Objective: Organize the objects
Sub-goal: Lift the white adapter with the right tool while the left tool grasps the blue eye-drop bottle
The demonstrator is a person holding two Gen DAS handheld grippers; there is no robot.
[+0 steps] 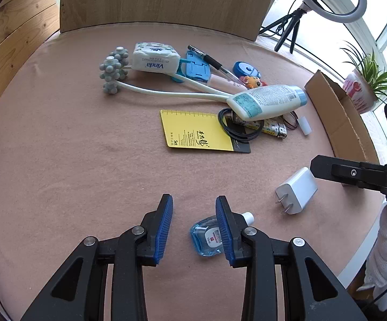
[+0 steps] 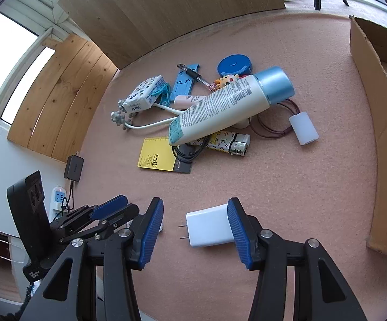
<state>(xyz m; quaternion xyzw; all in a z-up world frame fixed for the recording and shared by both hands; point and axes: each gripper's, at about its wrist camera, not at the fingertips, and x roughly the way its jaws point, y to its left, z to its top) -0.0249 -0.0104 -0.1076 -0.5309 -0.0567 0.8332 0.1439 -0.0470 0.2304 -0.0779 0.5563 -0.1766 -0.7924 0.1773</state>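
Left gripper: jaws spread, empty; the small blue bottle lies on the bench against the right jaw's inner pad, cap pointing right.
Right gripper: jaws wide, empty; white charger between them, prongs pointing left, nearer the right jaw.
Box: right of the pile.
Writing: "Vinda" on tissue pack.

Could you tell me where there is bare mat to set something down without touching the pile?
Bare mat stretches left of the yellow card, in front of the massager. Another strip runs between the white cap and the cardboard box. It is crowded around the lotion bottle.
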